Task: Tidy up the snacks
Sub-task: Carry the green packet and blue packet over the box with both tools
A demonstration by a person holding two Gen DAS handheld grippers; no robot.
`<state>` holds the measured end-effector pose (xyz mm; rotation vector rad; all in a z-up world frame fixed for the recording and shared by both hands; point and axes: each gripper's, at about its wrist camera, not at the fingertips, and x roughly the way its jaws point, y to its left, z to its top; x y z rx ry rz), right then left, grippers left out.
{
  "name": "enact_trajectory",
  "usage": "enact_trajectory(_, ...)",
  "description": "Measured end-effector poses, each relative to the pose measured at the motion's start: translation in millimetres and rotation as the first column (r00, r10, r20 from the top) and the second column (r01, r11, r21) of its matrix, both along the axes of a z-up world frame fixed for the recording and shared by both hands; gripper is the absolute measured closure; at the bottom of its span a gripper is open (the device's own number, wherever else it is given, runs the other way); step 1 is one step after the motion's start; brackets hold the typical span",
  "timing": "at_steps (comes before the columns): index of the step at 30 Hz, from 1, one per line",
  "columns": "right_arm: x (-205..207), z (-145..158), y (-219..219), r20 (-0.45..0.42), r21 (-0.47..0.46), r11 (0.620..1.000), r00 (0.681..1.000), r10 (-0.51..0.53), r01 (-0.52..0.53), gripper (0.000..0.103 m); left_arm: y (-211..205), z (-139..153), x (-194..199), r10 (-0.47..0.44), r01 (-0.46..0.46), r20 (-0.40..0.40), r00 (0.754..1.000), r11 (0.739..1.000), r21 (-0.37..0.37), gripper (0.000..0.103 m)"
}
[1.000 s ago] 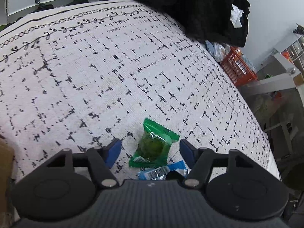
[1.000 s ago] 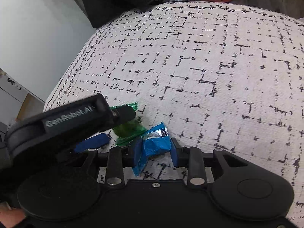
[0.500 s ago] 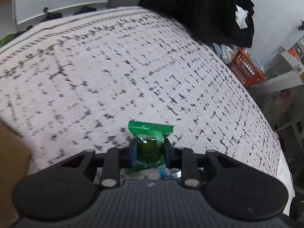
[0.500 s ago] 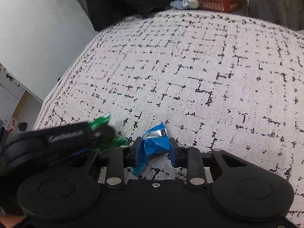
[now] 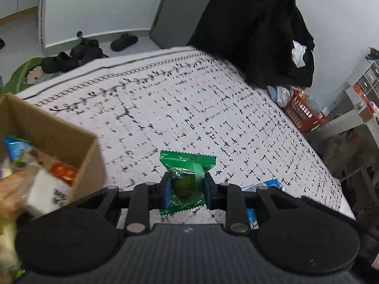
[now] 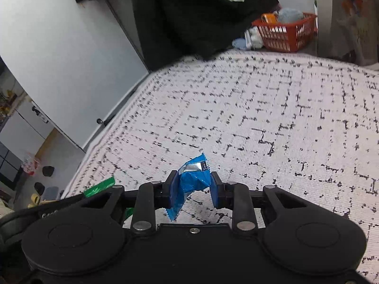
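A lived-in home: shoes (image 5: 60, 62) lie on the floor by the wall, dark clothing (image 5: 255, 28) hangs (a heap of it), and an orange laundry basket (image 6: 285, 34) sits beyond the patterned cloth (image 5: 189, 108).

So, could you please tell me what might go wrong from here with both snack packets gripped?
The right gripper pinches the crumpled blue foil packet off-centre, so it might slip out. The left gripper squeezes the green wrapped snack across its middle and could crush it. The open cardboard box already looks full, so added packets might spill over.
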<state>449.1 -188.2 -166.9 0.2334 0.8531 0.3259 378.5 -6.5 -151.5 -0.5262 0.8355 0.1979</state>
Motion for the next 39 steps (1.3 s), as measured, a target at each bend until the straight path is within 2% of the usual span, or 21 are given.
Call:
enact_trajectory(9, -26.9, 33.1, 6.8, 0.091, 0.028, 0.998, 0.995, 0.048, -0.050, 0.075, 7.3, 28.5, -41.8, 0.035, -0.036, 0.049, 0.998, 0.999, 0.019, 0.076)
enact_trajectory(22, -55.9, 65.3, 12.7, 0.182, 0.052, 0.994, 0.980, 0.084, -0.095, 0.076, 12.0, 55.9, -90.8, 0.067, -0.072, 0.104, 0.992, 0.996, 0.048, 0.076)
enact_trajectory(39, -94.9, 91.2, 43.4, 0.260, 0.030, 0.985, 0.953, 0.156, -0.170, 0.076, 46.0, 90.3, -134.0, 0.127, -0.141, 0.158, 0.979, 0.987, 0.082, 0.076)
